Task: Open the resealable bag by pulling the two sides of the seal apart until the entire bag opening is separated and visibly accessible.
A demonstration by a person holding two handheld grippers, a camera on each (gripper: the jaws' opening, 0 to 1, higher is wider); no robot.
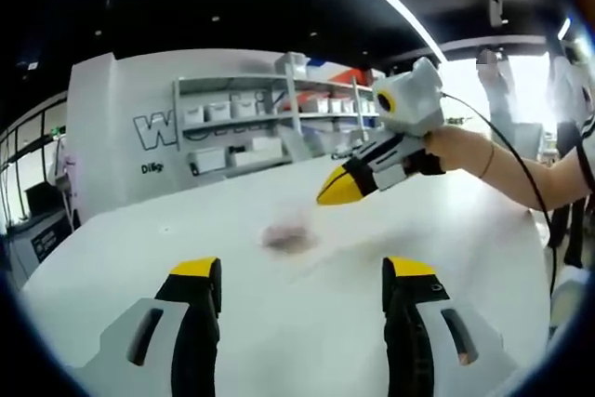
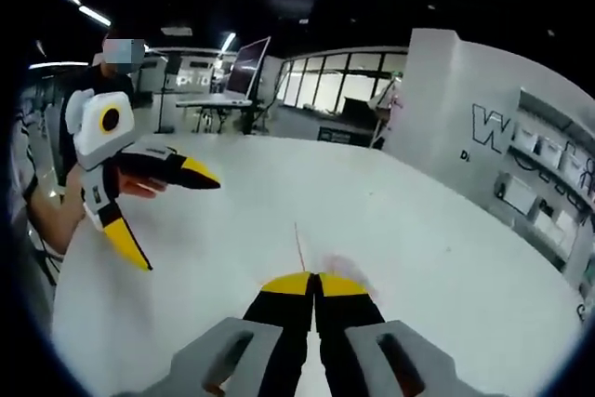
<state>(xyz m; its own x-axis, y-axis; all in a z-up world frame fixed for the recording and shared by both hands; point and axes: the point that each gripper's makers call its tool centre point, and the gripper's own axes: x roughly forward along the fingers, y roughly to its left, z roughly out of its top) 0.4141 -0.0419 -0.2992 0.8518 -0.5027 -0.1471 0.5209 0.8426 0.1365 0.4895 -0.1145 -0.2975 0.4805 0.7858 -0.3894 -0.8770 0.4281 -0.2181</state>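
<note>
Bag blurred on table; long axis unreadable.

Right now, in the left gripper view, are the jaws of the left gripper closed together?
No, the left gripper stands open, with a wide stretch of bare white table showing between its two yellow-tipped jaws.

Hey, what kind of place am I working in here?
Probably a lab or showroom: a big white table, wall shelves stacked with white boxes, and desks with a monitor beside large windows.
</note>
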